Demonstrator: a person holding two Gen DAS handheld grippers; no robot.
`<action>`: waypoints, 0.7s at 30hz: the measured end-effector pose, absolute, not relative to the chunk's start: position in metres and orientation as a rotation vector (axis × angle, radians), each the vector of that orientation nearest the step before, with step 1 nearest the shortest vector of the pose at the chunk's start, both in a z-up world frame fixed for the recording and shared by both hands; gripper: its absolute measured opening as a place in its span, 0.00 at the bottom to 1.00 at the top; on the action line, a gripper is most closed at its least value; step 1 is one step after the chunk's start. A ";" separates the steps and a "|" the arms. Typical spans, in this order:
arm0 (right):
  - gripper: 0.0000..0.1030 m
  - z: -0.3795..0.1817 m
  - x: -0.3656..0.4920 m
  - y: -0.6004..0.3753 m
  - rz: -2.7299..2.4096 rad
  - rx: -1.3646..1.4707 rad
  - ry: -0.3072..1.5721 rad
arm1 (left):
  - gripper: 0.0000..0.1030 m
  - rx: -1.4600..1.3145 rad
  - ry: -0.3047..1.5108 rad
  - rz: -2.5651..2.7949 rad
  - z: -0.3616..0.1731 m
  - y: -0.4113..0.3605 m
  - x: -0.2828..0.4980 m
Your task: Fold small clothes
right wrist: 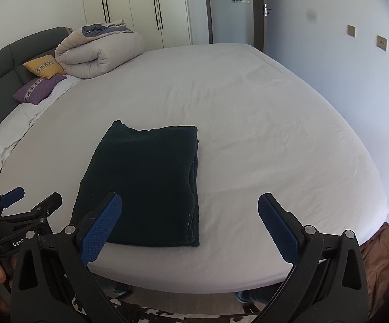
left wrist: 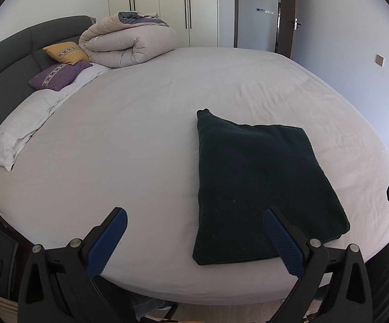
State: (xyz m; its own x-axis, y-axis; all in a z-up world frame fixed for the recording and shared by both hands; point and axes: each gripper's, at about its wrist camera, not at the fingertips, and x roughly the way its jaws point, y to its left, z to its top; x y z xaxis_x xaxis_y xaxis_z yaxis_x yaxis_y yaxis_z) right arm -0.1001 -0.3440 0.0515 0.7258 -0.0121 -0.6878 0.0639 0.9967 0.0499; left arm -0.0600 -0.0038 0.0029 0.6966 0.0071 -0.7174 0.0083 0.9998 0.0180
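Dark green folded cloth (left wrist: 259, 185) lies flat on the bed sheet (left wrist: 129, 134), near the bed's front edge, at about 4 o'clock in the left wrist view and 8 o'clock in the right wrist view. Left gripper (left wrist: 194, 231) released, jaws spread wide, holding nothing, its right finger over the cloth's near edge; right gripper (right wrist: 190, 219) also spread and empty, hovering just right of the cloth. Rolled duvet (left wrist: 129, 44) and two cushions (left wrist: 60, 76) at 11 o'clock by the headboard (left wrist: 3, 64).
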 end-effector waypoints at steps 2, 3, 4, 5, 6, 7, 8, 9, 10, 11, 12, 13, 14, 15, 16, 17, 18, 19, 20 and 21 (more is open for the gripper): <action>1.00 0.051 -0.099 -0.343 -0.041 0.072 0.761 | 1.00 0.020 0.801 -0.001 0.002 -0.004 -0.059; 1.00 0.050 -0.099 -0.342 -0.041 0.073 0.762 | 1.00 0.019 0.803 -0.001 0.002 -0.004 -0.059; 1.00 0.049 -0.098 -0.342 -0.041 0.072 0.763 | 1.00 0.019 0.805 -0.002 0.002 -0.004 -0.059; 1.00 0.048 -0.097 -0.341 -0.042 0.072 0.765 | 1.00 0.019 0.807 -0.003 0.001 -0.004 -0.059; 1.00 0.048 -0.097 -0.341 -0.043 0.073 0.767 | 1.00 0.018 0.808 -0.004 0.001 -0.004 -0.059; 1.00 0.047 -0.096 -0.341 -0.042 0.073 0.769 | 1.00 0.017 0.809 -0.005 0.000 -0.004 -0.059; 1.00 0.046 -0.095 -0.340 -0.042 0.074 0.771 | 1.00 0.016 0.810 -0.005 0.000 -0.004 -0.059; 1.00 0.046 -0.095 -0.340 -0.044 0.074 0.772 | 1.00 0.016 0.812 -0.005 -0.001 -0.004 -0.059; 1.00 0.045 -0.095 -0.339 -0.045 0.074 0.774 | 1.00 0.014 0.813 -0.006 -0.001 -0.004 -0.058; 1.00 0.044 -0.094 -0.339 -0.045 0.074 0.775 | 1.00 0.012 0.814 -0.006 -0.002 -0.003 -0.058; 1.00 0.043 -0.093 -0.338 -0.044 0.075 0.777 | 1.00 0.012 0.815 -0.005 -0.002 -0.003 -0.059; 1.00 0.043 -0.093 -0.338 -0.043 0.076 0.778 | 1.00 0.013 0.816 -0.005 -0.002 -0.004 -0.059; 1.00 0.042 -0.093 -0.337 -0.043 0.077 0.779 | 1.00 0.013 0.817 -0.005 -0.003 -0.003 -0.058; 1.00 0.042 -0.092 -0.336 -0.042 0.078 0.780 | 1.00 0.012 0.817 -0.005 -0.002 -0.002 -0.058; 1.00 0.041 -0.092 -0.336 -0.041 0.077 0.781 | 1.00 0.011 0.818 -0.006 -0.003 -0.003 -0.058; 1.00 0.041 -0.092 -0.335 -0.041 0.076 0.781 | 1.00 0.011 0.818 -0.006 -0.003 -0.003 -0.059; 1.00 0.040 -0.091 -0.334 -0.041 0.075 0.782 | 1.00 0.011 0.818 -0.005 -0.003 -0.003 -0.059; 1.00 0.040 -0.091 -0.333 -0.040 0.074 0.783 | 1.00 0.010 0.818 -0.005 -0.003 -0.003 -0.059; 1.00 0.039 -0.091 -0.333 -0.040 0.074 0.783 | 1.00 0.008 0.818 -0.006 -0.003 -0.003 -0.059; 1.00 0.039 -0.091 -0.333 -0.040 0.074 0.784 | 1.00 0.008 0.819 -0.006 -0.003 -0.003 -0.059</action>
